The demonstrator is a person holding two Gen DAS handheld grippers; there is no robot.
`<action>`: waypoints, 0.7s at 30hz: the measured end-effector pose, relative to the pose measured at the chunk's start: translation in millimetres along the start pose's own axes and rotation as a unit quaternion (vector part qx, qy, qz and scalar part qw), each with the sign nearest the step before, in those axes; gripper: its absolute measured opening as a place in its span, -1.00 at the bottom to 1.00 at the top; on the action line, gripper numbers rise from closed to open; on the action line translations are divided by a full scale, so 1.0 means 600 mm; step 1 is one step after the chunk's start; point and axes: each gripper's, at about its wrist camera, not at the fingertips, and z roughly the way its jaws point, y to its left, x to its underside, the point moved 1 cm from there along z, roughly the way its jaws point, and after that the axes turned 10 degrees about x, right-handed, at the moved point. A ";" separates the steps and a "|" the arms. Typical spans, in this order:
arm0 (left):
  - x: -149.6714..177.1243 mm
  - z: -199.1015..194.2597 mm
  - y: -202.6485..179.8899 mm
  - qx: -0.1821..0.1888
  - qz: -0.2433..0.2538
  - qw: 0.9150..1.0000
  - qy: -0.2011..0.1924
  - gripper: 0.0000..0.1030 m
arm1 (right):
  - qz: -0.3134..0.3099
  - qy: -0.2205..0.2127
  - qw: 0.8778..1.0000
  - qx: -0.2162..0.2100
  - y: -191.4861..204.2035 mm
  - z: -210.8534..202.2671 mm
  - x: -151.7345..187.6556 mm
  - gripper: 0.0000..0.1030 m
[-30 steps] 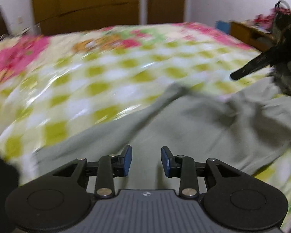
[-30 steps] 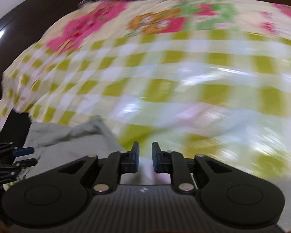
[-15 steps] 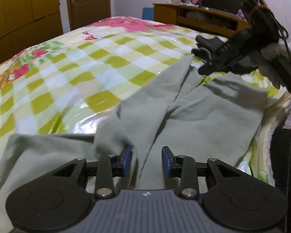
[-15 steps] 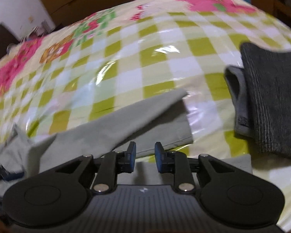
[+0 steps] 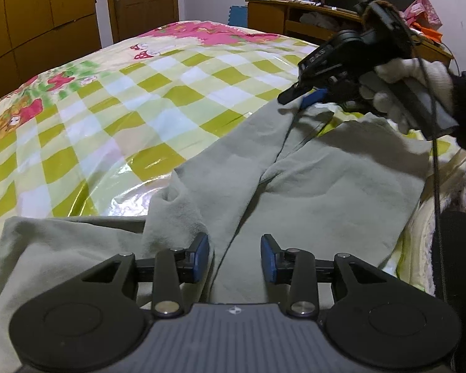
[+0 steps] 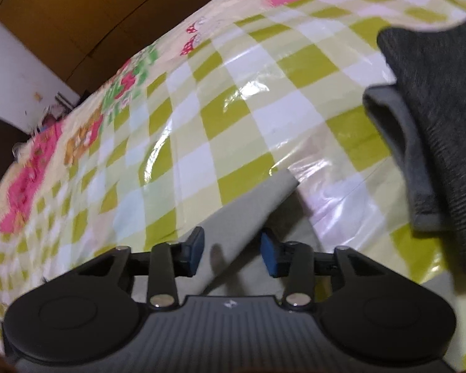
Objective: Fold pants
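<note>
Grey-green pants point(image 5: 326, 186) lie spread on the checked bed cover point(image 5: 139, 108), one leg folded over along the middle. My left gripper point(image 5: 234, 258) hovers low over the near part, its jaws opening, with a fold edge of the cloth between the blue pads but not pinched. Further along, my right gripper point(image 5: 298, 98) sits over the leg end, held by a white-gloved hand point(image 5: 413, 71). In the right wrist view the right gripper point(image 6: 232, 255) has the pant leg end point(image 6: 251, 205) lying between its pads; the jaws are closing and do not press it.
A dark grey folded garment point(image 6: 435, 108) lies on the bed cover point(image 6: 233, 93) just right of the leg end. A black cable point(image 5: 436, 171) hangs from the right gripper. A wooden desk point(image 5: 295, 18) and a wardrobe point(image 5: 46, 15) stand beyond the bed.
Both grippers swung across the bed and settled low over the pants. The right one came nearer the leg end, rolled, and its pads stand wider apart than before.
</note>
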 end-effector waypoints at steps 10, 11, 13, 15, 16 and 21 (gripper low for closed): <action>-0.015 -0.032 -0.019 -0.051 0.020 0.997 -0.060 0.20 | 0.018 -0.058 0.993 -0.104 0.045 -0.088 -0.028 -0.94; -0.017 -0.031 -0.027 -0.055 0.028 0.996 -0.067 0.22 | 0.017 -0.069 0.991 -0.113 0.050 -0.106 -0.032 -0.94; -0.021 -0.026 -0.038 -0.060 0.040 0.994 -0.078 0.35 | 0.021 -0.086 0.987 -0.136 0.056 -0.143 -0.040 -0.94; -0.028 -0.015 -0.048 -0.068 0.051 0.993 -0.083 0.36 | 0.027 -0.100 0.983 -0.152 0.059 -0.174 -0.047 -0.94; -0.033 -0.006 -0.052 -0.073 0.056 0.992 -0.083 0.36 | 0.028 -0.105 0.981 -0.159 0.060 -0.188 -0.048 -0.94; -0.048 0.029 -0.060 -0.126 0.068 0.987 -0.069 -0.30 | 0.019 -0.120 0.977 -0.173 0.065 -0.233 -0.048 -0.94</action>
